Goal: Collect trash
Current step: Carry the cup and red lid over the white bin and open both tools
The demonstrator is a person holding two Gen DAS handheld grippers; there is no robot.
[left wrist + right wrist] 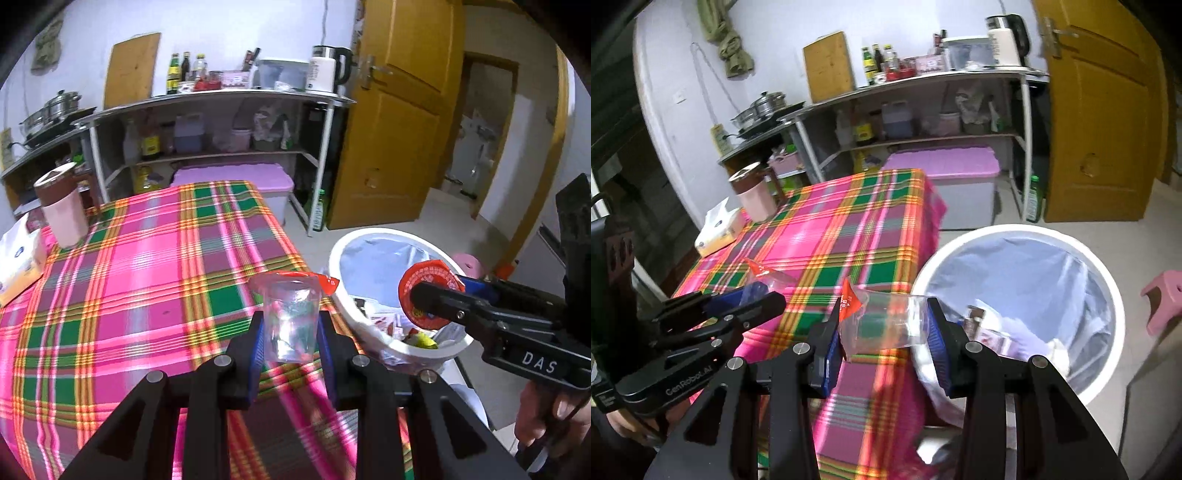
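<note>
- Cup A (291,317): clear plastic, red foil lid peeled back. Clamped between the left gripper's (291,332) blue-padded fingers (257,354), upright, above the desk's (147,280) right edge.
- Cup B (882,325): same kind, lying sideways, clamped across its wall by the right gripper (884,332); in the left view its red lid faces the camera over the bin (369,325).
- Handling, judged: both light, thin-walled, easily crushed, a little slick. Mid-wall hold suits; light squeeze only. Loose lid flap may snag.
- Bin: white, bag-lined, some trash inside, on the floor just beside the desk.
- Desk: plaid cloth; pink canister (62,206) and tissue box (18,266) at the far left, well apart from the cups.
</note>
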